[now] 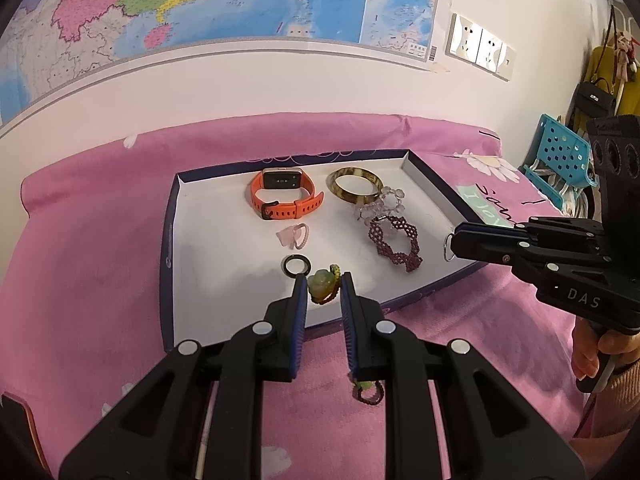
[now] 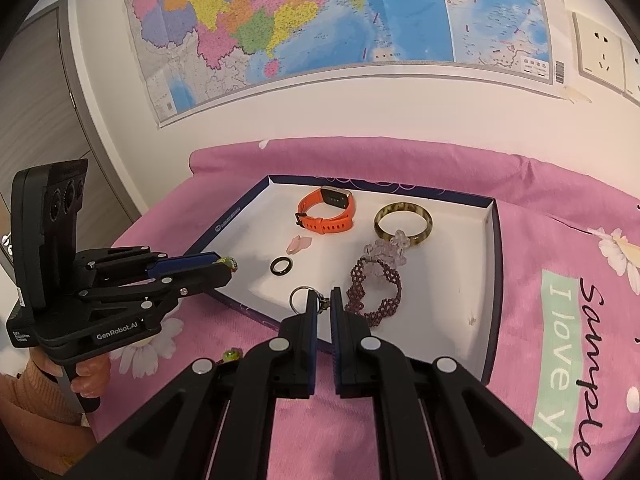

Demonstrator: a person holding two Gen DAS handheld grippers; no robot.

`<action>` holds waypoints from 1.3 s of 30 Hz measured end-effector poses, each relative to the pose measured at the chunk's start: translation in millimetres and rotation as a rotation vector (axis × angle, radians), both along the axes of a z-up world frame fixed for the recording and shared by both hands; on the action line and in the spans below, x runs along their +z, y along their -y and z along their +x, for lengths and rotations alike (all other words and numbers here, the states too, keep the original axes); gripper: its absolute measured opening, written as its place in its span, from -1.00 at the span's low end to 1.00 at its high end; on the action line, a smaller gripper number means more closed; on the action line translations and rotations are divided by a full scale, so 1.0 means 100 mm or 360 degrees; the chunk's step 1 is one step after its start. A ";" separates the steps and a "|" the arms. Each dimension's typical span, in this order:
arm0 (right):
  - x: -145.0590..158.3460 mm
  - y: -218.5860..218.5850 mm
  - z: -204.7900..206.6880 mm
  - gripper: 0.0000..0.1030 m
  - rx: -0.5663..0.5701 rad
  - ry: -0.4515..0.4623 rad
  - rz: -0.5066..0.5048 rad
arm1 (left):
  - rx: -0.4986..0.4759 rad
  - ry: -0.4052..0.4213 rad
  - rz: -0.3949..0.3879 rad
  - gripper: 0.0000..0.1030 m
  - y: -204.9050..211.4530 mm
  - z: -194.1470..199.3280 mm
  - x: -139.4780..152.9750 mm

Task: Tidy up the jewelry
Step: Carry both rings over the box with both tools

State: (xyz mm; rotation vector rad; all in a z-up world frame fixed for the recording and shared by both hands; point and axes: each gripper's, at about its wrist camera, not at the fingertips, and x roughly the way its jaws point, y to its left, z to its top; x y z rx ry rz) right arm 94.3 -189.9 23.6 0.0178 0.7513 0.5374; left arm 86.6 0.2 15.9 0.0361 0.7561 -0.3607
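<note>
Two narrow-set jaws of the left gripper (image 1: 324, 284) pinch a green beaded ring (image 1: 323, 286) over the near edge of the white tray (image 1: 208, 248), just beside a black ring (image 1: 296, 265), with a purple beaded bracelet (image 1: 396, 242) and orange watch (image 1: 282, 196) farther in. In the right wrist view, the right gripper (image 2: 324, 300) has its jaws nearly closed on a metal key ring (image 2: 303, 298) above the tray's near edge, while "GenRobot.AI" reads on the left gripper and "I love" on the pink bedspread (image 2: 560, 320).

Black claw (image 1: 323, 286) frames with blue pads (image 1: 299, 320), silver rivets — white "GenRobot.AI" lettering — orange sleeve (image 2: 28, 396).
</note>
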 end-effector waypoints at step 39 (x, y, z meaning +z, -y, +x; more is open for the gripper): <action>-0.07 0.00 0.23 -0.91 -0.0040 -0.0032 -0.0029 | 0.0038 -0.0037 0.0055 -0.67 0.05 0.23 -0.08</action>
